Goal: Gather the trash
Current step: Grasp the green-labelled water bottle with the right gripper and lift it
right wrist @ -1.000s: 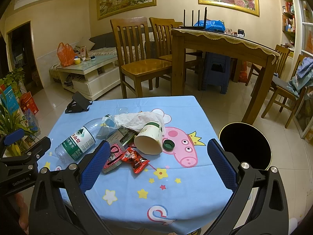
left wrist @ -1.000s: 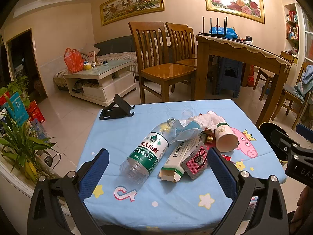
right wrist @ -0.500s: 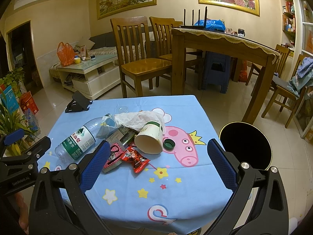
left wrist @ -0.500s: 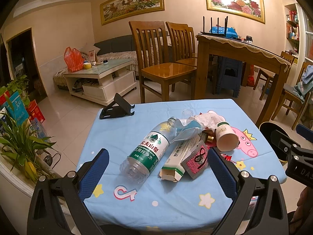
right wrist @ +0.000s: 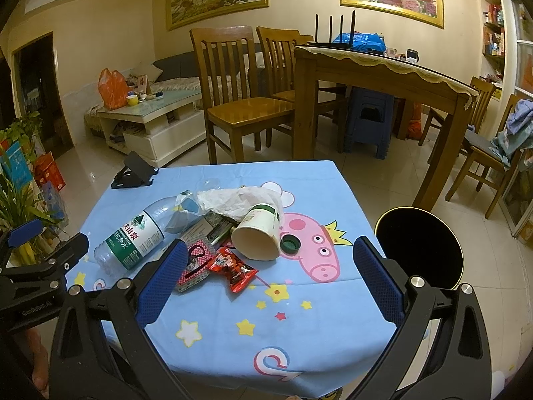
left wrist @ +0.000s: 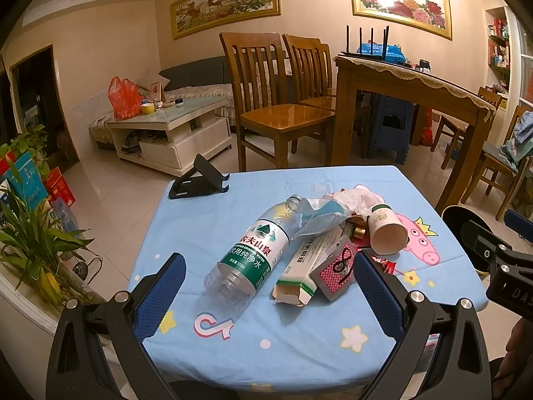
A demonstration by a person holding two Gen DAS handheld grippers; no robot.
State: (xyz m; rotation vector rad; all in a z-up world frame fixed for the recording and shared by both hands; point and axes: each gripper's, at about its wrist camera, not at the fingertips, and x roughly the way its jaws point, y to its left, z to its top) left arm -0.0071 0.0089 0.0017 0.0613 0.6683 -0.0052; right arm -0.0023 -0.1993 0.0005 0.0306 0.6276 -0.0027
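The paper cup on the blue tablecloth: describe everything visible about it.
The paper cup is white with a green band near its base and looks like thin card. It lies tipped on its side, its open, empty mouth facing the cameras. Its base end is tucked under the crumpled white plastic bag. A green bottle cap sits right beside its rim, a red snack wrapper just in front. Neither gripper touches it.

- Cream walls with two gilt-framed paintings (left wrist: pixel 226 1).
- Glossy pale tiled floor (right wrist: pixel 383 170).
- Wooden dining table (left wrist: pixel 409 83) with matching chairs (left wrist: pixel 276 100).
- White coffee table (left wrist: pixel 170 130); dark sofa (left wrist: pixel 193 73) behind.
- Warm indoor lighting.
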